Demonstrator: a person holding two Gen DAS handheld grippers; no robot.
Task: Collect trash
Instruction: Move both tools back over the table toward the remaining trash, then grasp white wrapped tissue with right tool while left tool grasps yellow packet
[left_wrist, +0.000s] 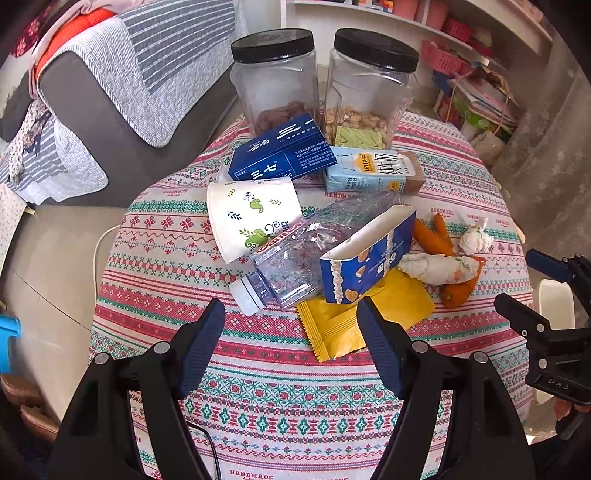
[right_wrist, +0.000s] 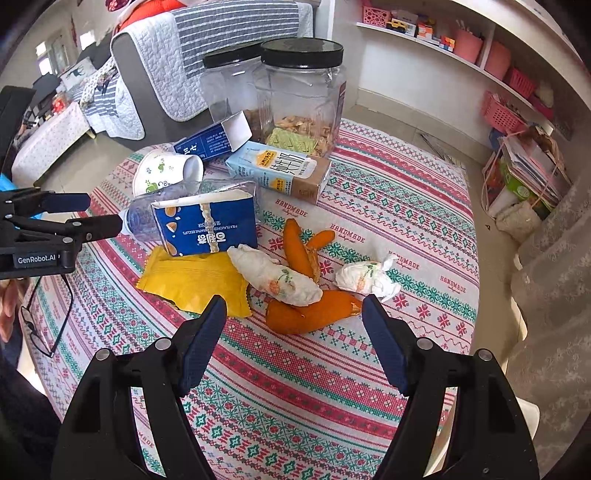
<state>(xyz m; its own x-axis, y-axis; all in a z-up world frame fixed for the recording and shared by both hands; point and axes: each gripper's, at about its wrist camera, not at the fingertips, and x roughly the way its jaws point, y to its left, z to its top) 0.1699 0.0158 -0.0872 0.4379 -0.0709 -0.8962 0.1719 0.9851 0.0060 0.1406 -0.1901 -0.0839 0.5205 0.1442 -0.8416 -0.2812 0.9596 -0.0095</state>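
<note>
Trash lies heaped on the patterned tablecloth (left_wrist: 280, 406). My left gripper (left_wrist: 291, 314) hangs open above the cloth, just short of a crushed clear bottle (left_wrist: 295, 258) and a yellow wrapper (left_wrist: 354, 325). Behind those lie a paper cup (left_wrist: 247, 218), an open blue biscuit box (left_wrist: 365, 258), a dark blue carton (left_wrist: 280, 151) and a milk carton (left_wrist: 369, 171). My right gripper (right_wrist: 295, 314) is open too, nothing between its fingers, over an orange peel (right_wrist: 314, 314) and a crumpled tissue (right_wrist: 280, 277). A second tissue wad (right_wrist: 365, 277) lies to its right.
Two clear jars with black lids (left_wrist: 277, 77) (left_wrist: 373, 88) stand at the table's far edge. A grey sofa (left_wrist: 110, 103) is at the left, shelves with pink baskets (right_wrist: 502, 110) at the right. A pair of glasses (right_wrist: 48, 314) lies near the left table edge.
</note>
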